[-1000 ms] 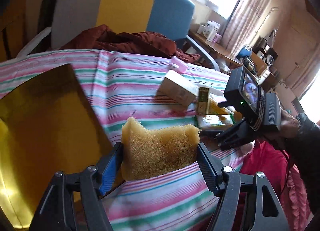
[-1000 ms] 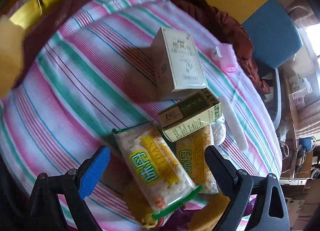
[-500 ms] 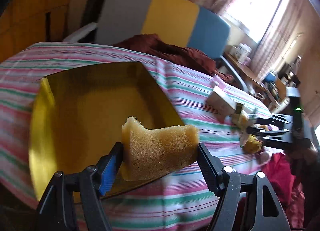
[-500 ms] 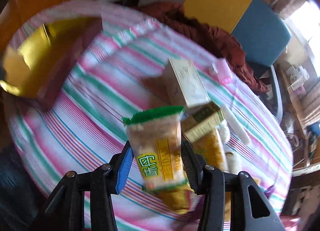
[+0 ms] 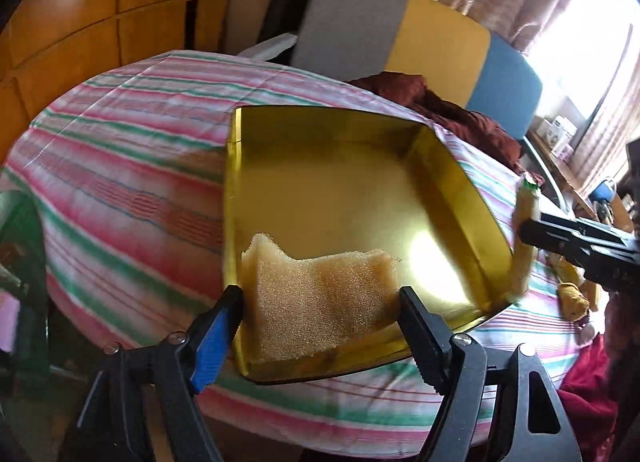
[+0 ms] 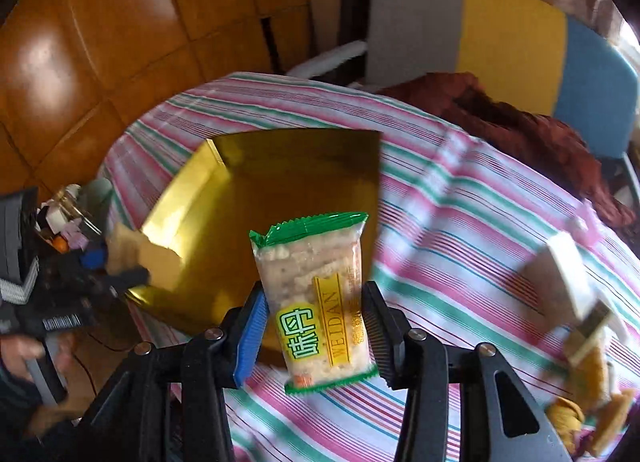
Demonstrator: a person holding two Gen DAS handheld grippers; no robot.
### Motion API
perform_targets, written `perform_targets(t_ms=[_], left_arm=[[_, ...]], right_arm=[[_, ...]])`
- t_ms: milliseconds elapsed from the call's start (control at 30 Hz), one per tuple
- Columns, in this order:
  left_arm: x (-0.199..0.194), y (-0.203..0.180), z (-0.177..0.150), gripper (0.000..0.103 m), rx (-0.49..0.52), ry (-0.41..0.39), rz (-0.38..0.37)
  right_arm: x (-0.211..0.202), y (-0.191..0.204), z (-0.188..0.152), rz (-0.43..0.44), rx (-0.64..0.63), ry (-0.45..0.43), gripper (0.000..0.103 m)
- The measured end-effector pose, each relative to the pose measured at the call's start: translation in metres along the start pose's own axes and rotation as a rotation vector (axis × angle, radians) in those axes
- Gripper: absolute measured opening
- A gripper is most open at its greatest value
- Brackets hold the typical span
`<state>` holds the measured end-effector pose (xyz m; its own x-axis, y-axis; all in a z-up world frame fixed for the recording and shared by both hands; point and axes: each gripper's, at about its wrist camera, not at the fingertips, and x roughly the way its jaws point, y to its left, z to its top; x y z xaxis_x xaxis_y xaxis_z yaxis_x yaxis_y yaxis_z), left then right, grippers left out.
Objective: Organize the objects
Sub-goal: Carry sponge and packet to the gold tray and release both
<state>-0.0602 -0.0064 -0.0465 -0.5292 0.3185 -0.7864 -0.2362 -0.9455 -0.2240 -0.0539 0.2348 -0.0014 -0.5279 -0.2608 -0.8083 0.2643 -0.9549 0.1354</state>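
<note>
A yellow sponge sits between the fingers of my left gripper, low over the near corner of the shiny gold tray. The jaws are opening, and both pads still touch the sponge. My right gripper is shut on a clear snack packet with green ends and holds it upright in the air beside the gold tray. In the left wrist view the right gripper and its packet show at the tray's right edge. The right wrist view shows the left gripper with the sponge.
The striped tablecloth covers a round table. A pale box, a green box and more snacks lie at its right side. A grey, yellow and blue chair with a dark red cloth stands behind.
My left gripper carried the sponge from beside the tray to over its near corner. My right gripper shut on the snack packet, lifted it off the pile and swung it toward the tray.
</note>
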Motion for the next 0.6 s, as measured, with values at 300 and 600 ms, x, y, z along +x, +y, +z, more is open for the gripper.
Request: perform_targets(t_ms=[300, 600], left_arm=[[-0.016, 0.016, -0.006, 0.099, -0.025, -0.051, -0.004], [-0.040, 0.026, 0.005, 0.100, -0.094, -0.144, -0.004]], right_arm=[[0.035, 0.031, 0.020, 0.173, 0.010, 0.080, 0.054], [0.030, 0.015, 0.010, 0.220, 0.168, 0.034, 0.068]])
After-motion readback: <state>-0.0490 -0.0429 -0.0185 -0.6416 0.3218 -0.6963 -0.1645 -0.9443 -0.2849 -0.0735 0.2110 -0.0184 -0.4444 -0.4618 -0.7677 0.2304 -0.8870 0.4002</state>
